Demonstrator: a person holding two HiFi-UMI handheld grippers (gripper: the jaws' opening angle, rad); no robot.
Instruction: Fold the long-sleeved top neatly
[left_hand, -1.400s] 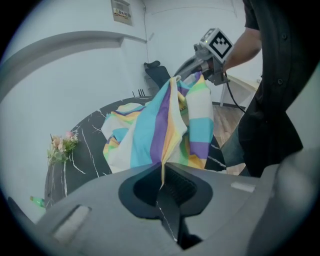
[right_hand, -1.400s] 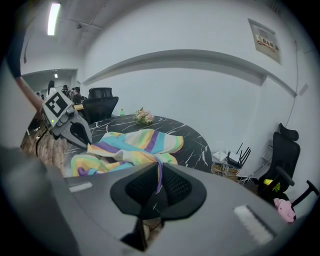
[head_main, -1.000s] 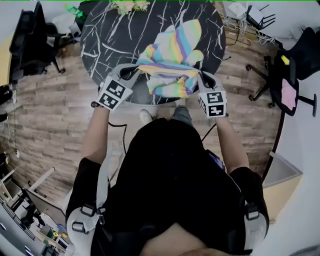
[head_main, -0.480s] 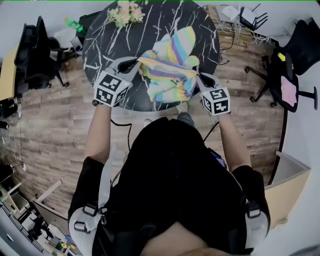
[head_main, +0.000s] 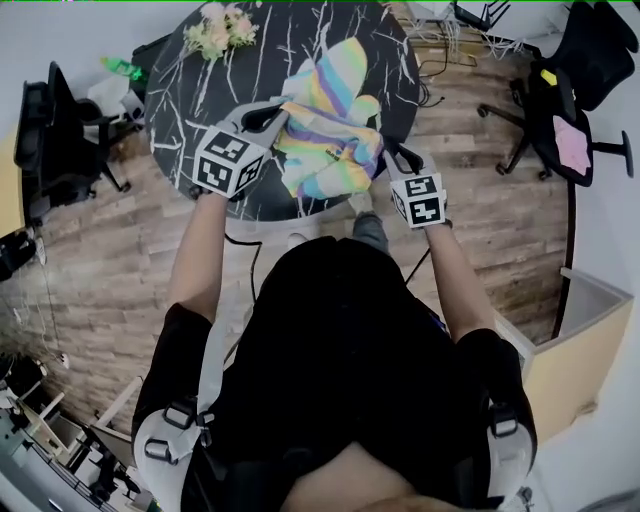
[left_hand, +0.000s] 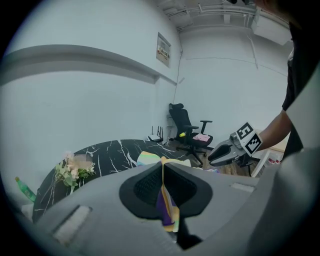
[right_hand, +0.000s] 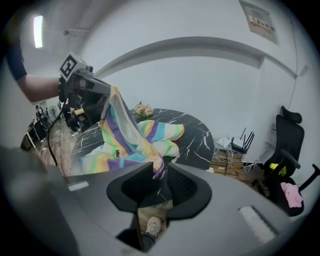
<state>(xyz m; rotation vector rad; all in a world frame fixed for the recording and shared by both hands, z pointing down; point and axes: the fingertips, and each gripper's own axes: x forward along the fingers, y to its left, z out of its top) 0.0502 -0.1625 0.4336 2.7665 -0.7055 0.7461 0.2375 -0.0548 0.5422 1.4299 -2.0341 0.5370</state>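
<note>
One corner of the top (head_main: 330, 135) hung above the worktop's (head_main: 195, 85) near edge, pinched in the left gripper's (head_main: 268, 116) fingers. The right gripper's (head_main: 392, 153) fingers had just been opening, hem loose at their tips.

Arms stretched forward; left gripper (head_main: 268, 117) clamped on the top (head_main: 330, 135); right gripper's (head_main: 396, 156) jaws had just been opening, the top loose at their tips.

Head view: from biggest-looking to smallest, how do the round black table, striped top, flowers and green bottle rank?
1. round black table
2. striped top
3. flowers
4. green bottle
The flowers and the bottle are both small and far from the camera, so their order is less sure.
</note>
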